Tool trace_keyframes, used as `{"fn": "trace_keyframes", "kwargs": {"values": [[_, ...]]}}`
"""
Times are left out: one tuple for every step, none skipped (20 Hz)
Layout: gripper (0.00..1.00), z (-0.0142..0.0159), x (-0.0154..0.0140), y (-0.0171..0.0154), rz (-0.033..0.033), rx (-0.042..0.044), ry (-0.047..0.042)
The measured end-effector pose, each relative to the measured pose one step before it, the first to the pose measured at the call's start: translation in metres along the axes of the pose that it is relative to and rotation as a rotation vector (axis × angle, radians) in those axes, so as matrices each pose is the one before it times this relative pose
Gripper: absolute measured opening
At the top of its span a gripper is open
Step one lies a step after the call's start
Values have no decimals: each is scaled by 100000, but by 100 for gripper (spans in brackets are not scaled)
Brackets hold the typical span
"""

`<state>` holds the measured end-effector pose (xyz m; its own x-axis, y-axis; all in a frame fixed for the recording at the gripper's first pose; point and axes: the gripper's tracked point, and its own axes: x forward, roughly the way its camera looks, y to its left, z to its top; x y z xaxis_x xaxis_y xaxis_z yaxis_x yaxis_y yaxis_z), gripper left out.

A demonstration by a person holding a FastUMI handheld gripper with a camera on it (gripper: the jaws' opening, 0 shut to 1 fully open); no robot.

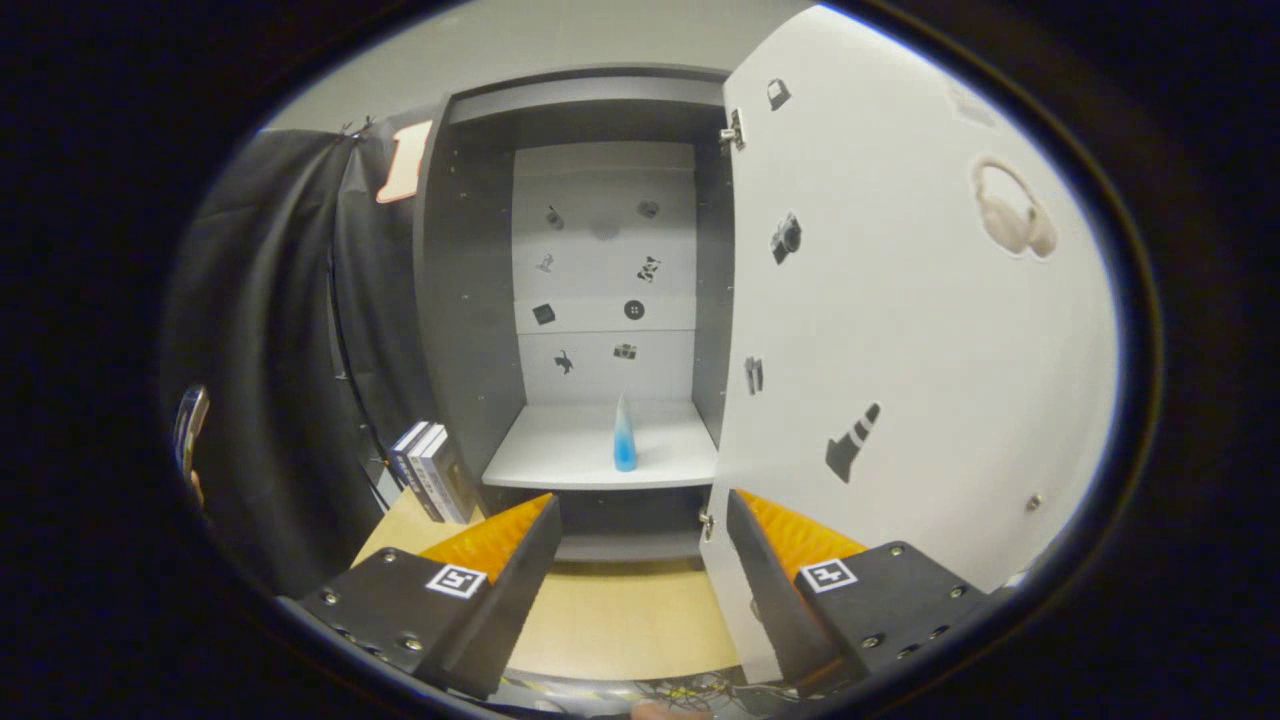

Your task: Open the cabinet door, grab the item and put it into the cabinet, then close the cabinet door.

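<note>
The cabinet (pixel 470 300) stands open ahead of me, its white door (pixel 900 330) swung out to the right and close beside my right finger. A small blue cone-shaped bottle (pixel 624 440) stands upright on the white shelf (pixel 560 450) inside, well beyond my fingers. My gripper (pixel 640 520) is open over the wooden tabletop, with nothing between its fingers.
Several books (pixel 432 470) stand upright on the wooden table (pixel 620 610) to the left of the cabinet. Black cloth (pixel 280 380) hangs on the left. Small stickers dot the cabinet's back panel and the door. The door's lower edge nearly touches my right finger.
</note>
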<state>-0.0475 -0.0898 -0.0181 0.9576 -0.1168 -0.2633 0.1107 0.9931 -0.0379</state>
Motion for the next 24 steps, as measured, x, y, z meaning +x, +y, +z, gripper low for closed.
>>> {"fn": "trace_keyframes", "kwargs": {"values": [[98,-345,-995,-416,-966,269,-112],[98,-440,-772,-223,-501,715,399],[98,-542,-1110,-411,-832,938,616],[98,-398,-877,-539,-1288,446,200],[98,-322,-984,-754,-1750,156,-96],[98,-561,-861,-853,-2372,420,599],[98,-436,-954,-973,-2565,742,538],[98,-329,-801,-1099,-2992,1344,63],[98,-293,-717,-1177,-2919,1874,374],[98,-262,-719,-1278,-3057,2252,-28],[98,-96,-560,-1300,-3003,2252,-187],[98,-64,-424,-1394,-3095,1996,-100],[98,-23,-331,-1382,-2998,1603,-105],[98,-58,0,-1034,-2620,1163,117],[99,118,-24,-1083,-2328,906,-359],[99,184,108,-772,-1530,543,-253],[99,32,111,-736,-1245,-572,280],[99,14,333,-1014,-2292,-1018,134],[99,29,310,-1089,-2399,-696,174],[99,47,414,-972,-2459,-651,233],[99,40,421,-1016,-2513,-721,23],[99,182,360,-631,-1684,-608,-283],[99,162,369,-546,-1676,-440,-434],[99,329,349,-385,-1289,9,-691]]}}
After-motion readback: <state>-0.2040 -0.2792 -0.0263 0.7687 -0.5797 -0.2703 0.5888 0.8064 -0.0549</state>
